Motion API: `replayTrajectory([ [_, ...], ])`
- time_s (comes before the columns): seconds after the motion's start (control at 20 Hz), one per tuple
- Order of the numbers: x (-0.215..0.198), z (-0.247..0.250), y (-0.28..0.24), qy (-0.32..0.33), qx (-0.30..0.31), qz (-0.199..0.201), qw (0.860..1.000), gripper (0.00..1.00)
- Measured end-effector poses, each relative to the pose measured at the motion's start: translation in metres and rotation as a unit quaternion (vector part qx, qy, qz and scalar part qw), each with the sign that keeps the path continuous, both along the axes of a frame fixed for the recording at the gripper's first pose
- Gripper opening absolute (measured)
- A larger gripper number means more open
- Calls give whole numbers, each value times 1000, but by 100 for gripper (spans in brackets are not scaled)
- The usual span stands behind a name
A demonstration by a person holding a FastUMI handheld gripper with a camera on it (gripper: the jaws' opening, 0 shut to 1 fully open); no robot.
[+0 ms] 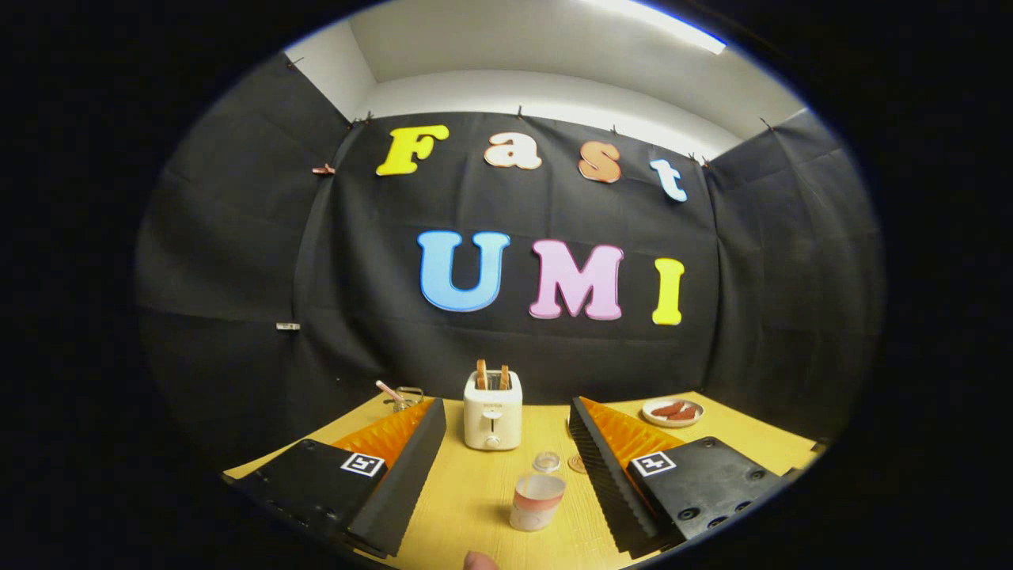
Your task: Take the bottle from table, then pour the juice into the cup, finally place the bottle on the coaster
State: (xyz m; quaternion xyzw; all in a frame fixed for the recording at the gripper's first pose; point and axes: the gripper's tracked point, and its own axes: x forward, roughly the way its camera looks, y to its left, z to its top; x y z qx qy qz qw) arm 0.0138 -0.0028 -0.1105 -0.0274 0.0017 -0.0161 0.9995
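Yellow wood-grain table (475,491), set against black cloth walls, white ceiling above with one strip light (657,24)

Item 1: bottle (536,500). Short, squat, clear-walled; pale pinkish-red contents in the lower part, whitish band near the top. Whether a cap is fitted cannot be told. Stands upright on the table, between the two fingers and slightly toward the right one, touching neither.

Item 2: cup (546,461). Small, clear, seen from above as a round rim. Stands just beyond the bottle, close to it, on the table's middle line.

Item 3: coaster (578,464). Flat brown disc, partly hidden behind the right finger, just beside the cup on its right.

Item 4: gripper (506,427). Jaws wide apart, holding nothing; both fingers reach forward over the table with ridged inner faces turned toward each other. Square black-and-white marker on each finger base.

Item 5: toaster (493,410). Cream, two slots, two slices of toast standing up out of it. Well beyond the cup, at the back of the table.

Item 6: plate (673,412). Small, pale, holding reddish-brown pieces of food. Back right, beyond the right finger.

Item 7: glass jar (405,396). Clear, with a pinkish stick leaning out. Back left, partly hidden by the left fingertip.

Item 8: fingertip (479,562) of a person, at the near edge of the table, below the bottle
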Motion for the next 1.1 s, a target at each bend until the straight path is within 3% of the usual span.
replayTrajectory([
  [0.25,15,-50,-28,13,1,-46,999,97],
  [0.6,47,-122,-45,35,7,-55,998,97],
  [1.0,71,-178,-45,54,6,-35,998,97],
  [1.05,67,-177,-43,56,8,-31,998,95],
  [1.1,68,-176,-45,56,6,-35,998,77],
])
